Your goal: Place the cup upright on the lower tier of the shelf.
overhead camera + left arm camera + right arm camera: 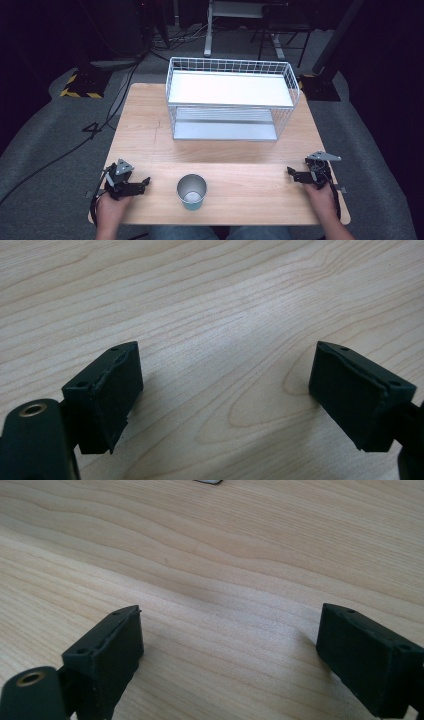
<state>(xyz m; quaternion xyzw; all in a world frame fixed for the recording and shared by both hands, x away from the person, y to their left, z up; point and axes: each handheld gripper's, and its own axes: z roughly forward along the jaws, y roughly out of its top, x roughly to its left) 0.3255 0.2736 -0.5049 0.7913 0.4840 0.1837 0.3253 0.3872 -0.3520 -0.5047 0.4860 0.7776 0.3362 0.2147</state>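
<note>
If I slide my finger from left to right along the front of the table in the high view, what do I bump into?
Left gripper → metal cup → right gripper.

The person's forearms are running out past the bottom edge of the high view, so only the hands and wrists are showing, and the left gripper (145,181) and right gripper (290,171) are looking too small there for their jaw gaps to be read. The cup (191,191) is facing up at the camera, but its inside is too dim and small to tell what it is holding. In the right gripper view, a white object (207,481) is being cut off by the top edge beyond the tabletop (225,555), too little of it showing to identify.
</note>
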